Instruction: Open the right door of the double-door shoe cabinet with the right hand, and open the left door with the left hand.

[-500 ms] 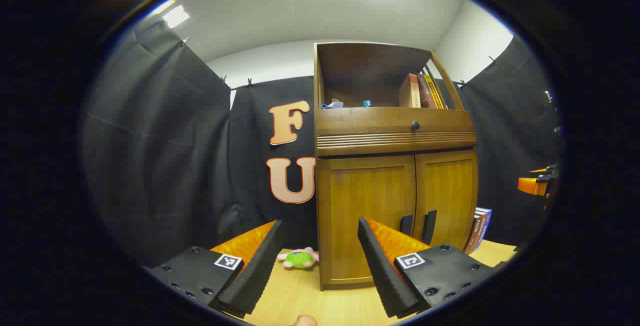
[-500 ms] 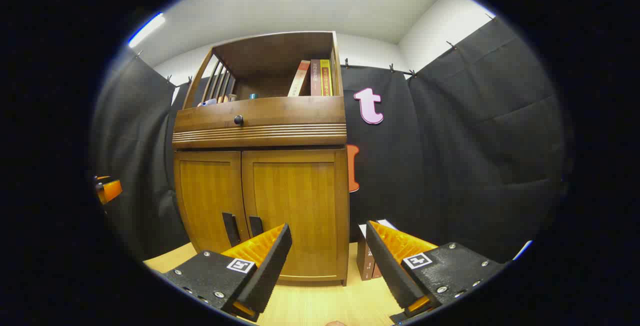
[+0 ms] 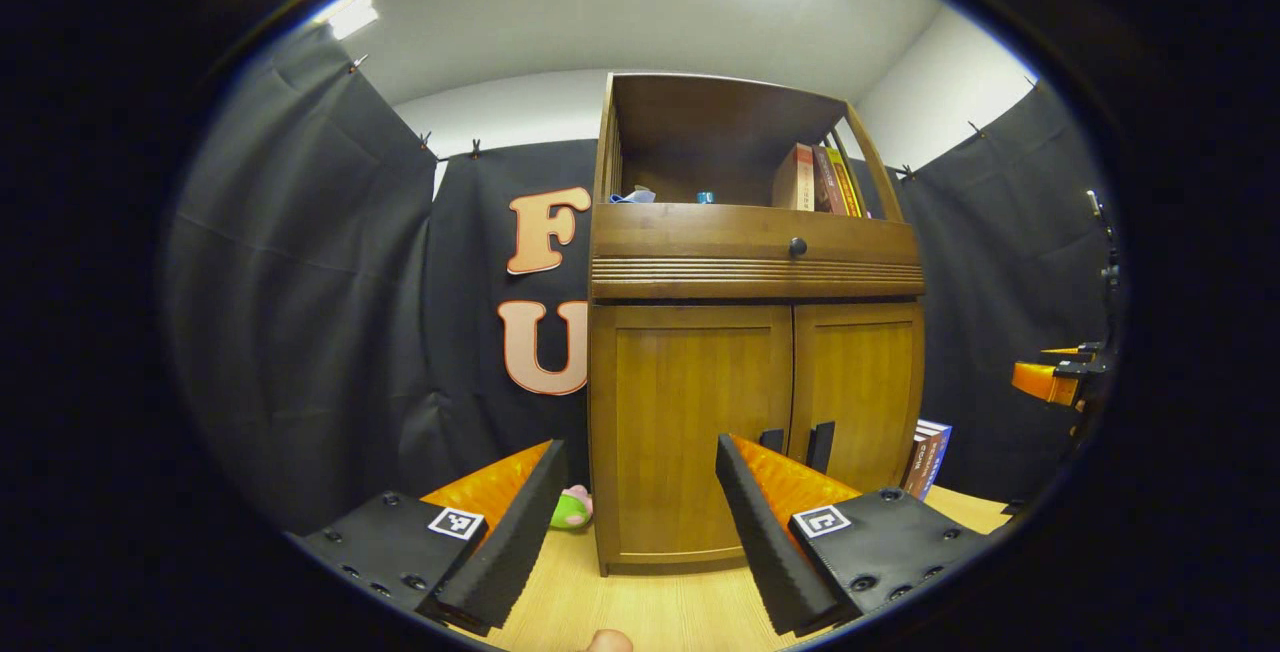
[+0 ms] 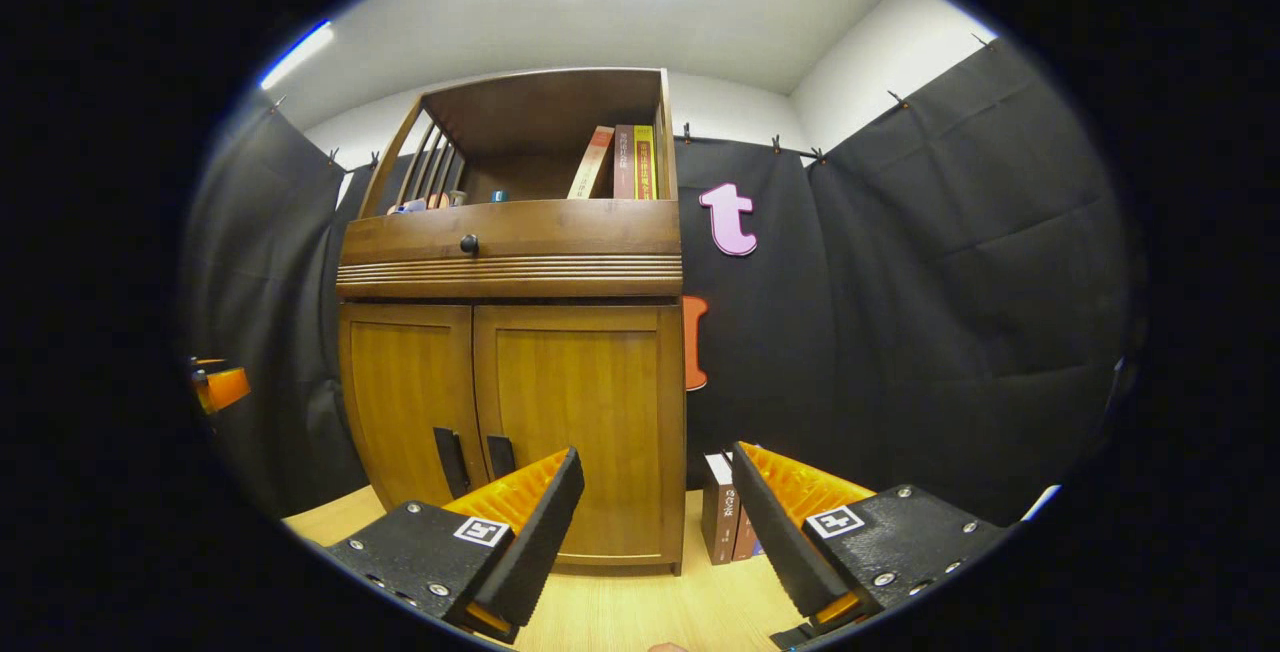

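Wooden tabletop (image 3: 660, 602) under cabinet (image 3: 700, 432), books (image 3: 925, 457), plush (image 3: 572, 509)

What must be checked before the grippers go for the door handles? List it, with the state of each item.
1. Right gripper open to take a handle: ok.
2. Left gripper open: ok.
3. Right door and left door both shut, nothing done yet: ok.
4. Both handles in sight, right handle and left handle: ok.
5. Either gripper at its handle: not ok, both are short of the cabinet.
6. Books beside the cabinet out of the right door's swing: cannot tell.
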The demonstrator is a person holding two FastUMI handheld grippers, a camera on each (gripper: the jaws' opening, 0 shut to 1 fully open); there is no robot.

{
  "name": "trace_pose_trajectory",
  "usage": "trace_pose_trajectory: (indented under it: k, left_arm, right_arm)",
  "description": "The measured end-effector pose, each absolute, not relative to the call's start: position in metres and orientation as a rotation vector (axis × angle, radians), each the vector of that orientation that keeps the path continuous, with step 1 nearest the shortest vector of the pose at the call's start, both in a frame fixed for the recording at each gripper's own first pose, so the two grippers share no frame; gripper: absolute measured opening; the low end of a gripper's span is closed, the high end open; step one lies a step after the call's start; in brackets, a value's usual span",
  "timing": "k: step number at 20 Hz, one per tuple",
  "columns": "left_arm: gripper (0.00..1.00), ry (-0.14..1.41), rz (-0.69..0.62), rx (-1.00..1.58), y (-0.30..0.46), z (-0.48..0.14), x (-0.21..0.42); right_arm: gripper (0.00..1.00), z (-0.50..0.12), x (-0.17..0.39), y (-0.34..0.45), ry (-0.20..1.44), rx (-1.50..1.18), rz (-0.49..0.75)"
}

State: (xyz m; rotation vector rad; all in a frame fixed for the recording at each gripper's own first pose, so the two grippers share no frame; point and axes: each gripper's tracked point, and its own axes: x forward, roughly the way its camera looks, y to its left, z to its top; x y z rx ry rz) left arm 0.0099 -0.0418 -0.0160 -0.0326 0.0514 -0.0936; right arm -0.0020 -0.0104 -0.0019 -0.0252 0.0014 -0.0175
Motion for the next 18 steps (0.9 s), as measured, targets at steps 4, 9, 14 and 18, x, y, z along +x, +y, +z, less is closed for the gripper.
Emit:
trace_pose_trajectory:
  k: [4, 9, 14, 18]
  left_arm:
    - [0.95, 0.061, -0.085, -0.033, -0.041, -0.018, 0.012]
    - [0.95, 0.049, -0.073, -0.013, -0.037, -0.016, 0.009]
    - [0.95, 0.05, -0.069, -0.004, -0.034, -0.02, 0.008]
    - [0.95, 0.055, -0.073, 0.003, -0.033, -0.024, 0.006]
  right_arm:
    - [1.0, -0.004, -0.001, -0.012, 0.007, -0.018, -0.013]
    - [1.0, -0.013, 0.006, 0.001, 0.019, -0.005, 0.007]
    - [1.0, -0.034, 0.024, 0.032, 0.011, 0.038, 0.04]
    - [0.93, -0.059, 0.044, 0.069, 0.052, 0.021, 0.081]
